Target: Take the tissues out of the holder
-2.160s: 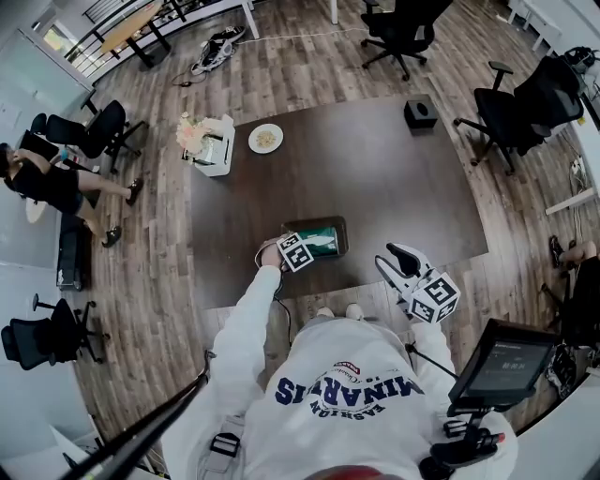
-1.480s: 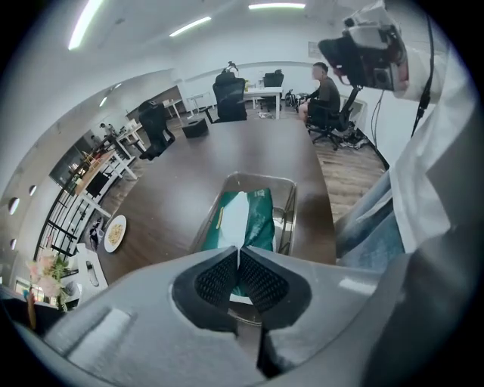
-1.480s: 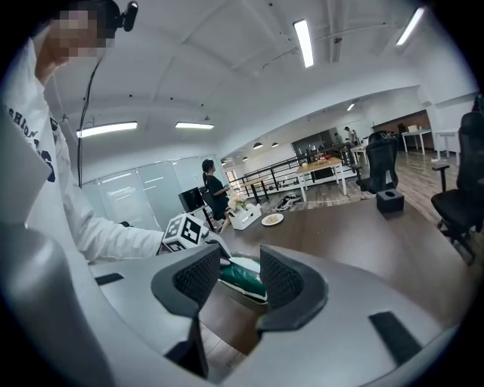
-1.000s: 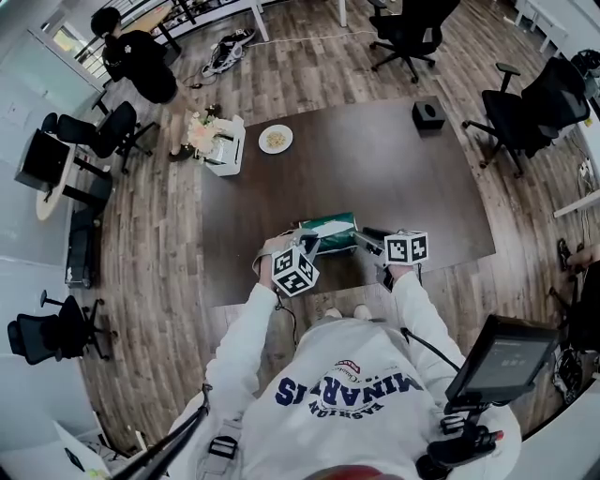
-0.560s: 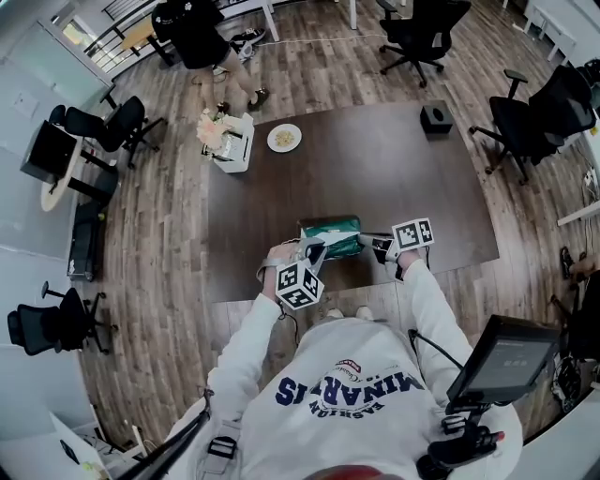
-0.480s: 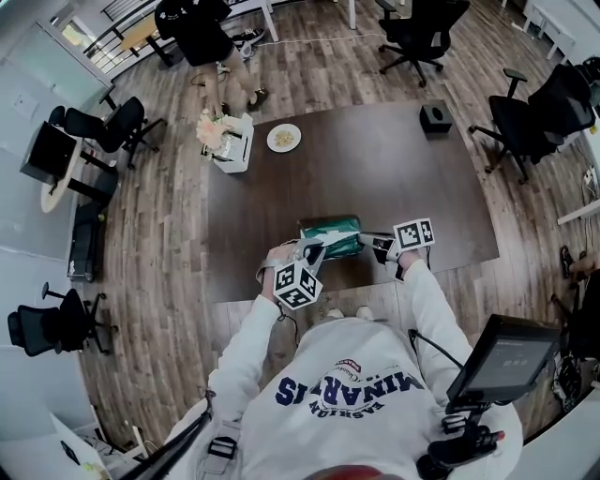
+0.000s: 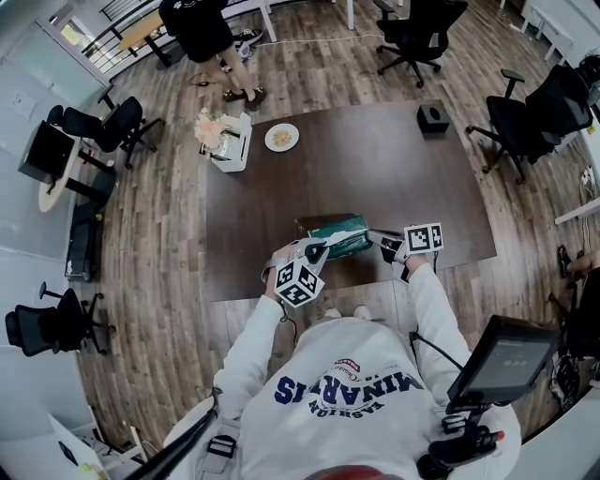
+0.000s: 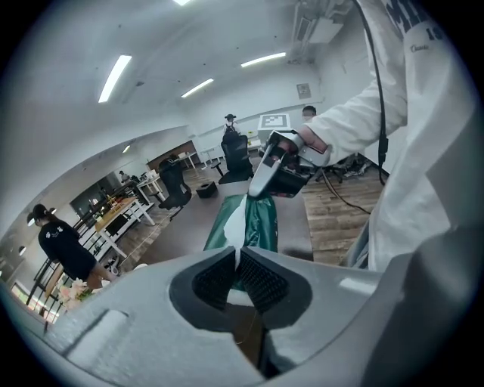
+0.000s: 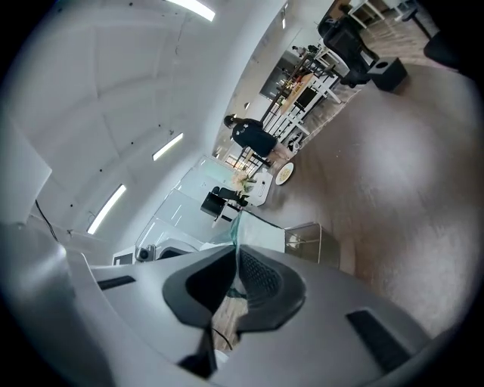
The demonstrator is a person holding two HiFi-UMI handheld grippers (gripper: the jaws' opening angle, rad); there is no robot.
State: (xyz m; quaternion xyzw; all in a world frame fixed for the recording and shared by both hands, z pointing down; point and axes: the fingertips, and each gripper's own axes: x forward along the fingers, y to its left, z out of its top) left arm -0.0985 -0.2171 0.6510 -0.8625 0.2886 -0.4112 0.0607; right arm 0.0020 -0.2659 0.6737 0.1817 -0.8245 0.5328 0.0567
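A green tissue pack (image 7: 338, 236) lies slanted over its boxy holder (image 7: 302, 226) near the table's front edge. My left gripper (image 7: 310, 253) is shut on the pack's left end; in the left gripper view a white strip (image 8: 237, 221) of the pack (image 8: 261, 223) runs into the pads. My right gripper (image 7: 379, 242) has just been closing and is shut on the pack's right end, whose green edge (image 9: 249, 227) shows between the pads. The clear-walled holder (image 9: 305, 243) shows beyond it. In the left gripper view the right gripper (image 8: 274, 168) sits at the pack's far end.
On the dark table (image 7: 375, 169) stand a white box with flowers (image 7: 221, 141), a plate (image 7: 282, 137) and a small black box (image 7: 430, 115). Office chairs (image 7: 525, 112) ring the table. A person (image 7: 199, 26) stands at the back left. A monitor (image 7: 502, 361) is by my right side.
The right gripper's jaws have closed on the pack's right end and shifted a little right. The pack now sits more slanted. The person at the back has walked along.
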